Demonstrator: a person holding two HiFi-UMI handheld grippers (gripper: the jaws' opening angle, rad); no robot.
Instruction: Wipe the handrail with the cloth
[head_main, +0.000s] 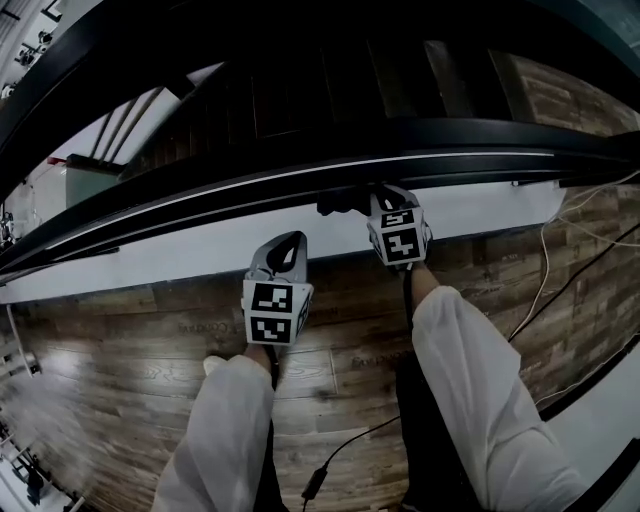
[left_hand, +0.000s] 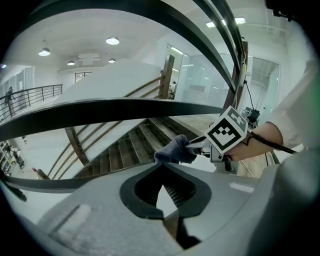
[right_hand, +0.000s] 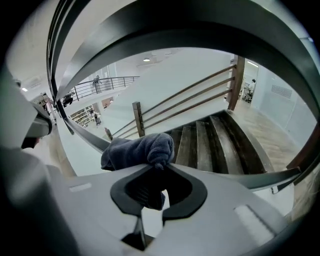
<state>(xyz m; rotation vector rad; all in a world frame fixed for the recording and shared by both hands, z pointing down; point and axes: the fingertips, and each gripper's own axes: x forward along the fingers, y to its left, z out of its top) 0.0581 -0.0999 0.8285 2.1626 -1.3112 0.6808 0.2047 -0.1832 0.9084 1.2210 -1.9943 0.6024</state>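
Note:
The black curved handrail (head_main: 470, 140) crosses the head view from lower left to right. It arches overhead in the left gripper view (left_hand: 115, 107) and the right gripper view (right_hand: 200, 30). My right gripper (head_main: 372, 200) (right_hand: 157, 166) is shut on a dark blue cloth (head_main: 340, 203) (right_hand: 137, 150), which it holds at the rail's near edge; I cannot tell whether they touch. My left gripper (head_main: 290, 245) (left_hand: 161, 167) hangs lower and to the left, shut with nothing in it. Its view shows the cloth (left_hand: 175, 150) and the right gripper (left_hand: 192, 144) just ahead.
A wooden staircase (right_hand: 210, 140) drops away beyond the rail. A white ledge (head_main: 150, 260) runs beneath the rail above a wood floor (head_main: 120, 350). Cables (head_main: 545, 280) trail over the floor at right, and another cable (head_main: 330, 460) lies between the person's white sleeves.

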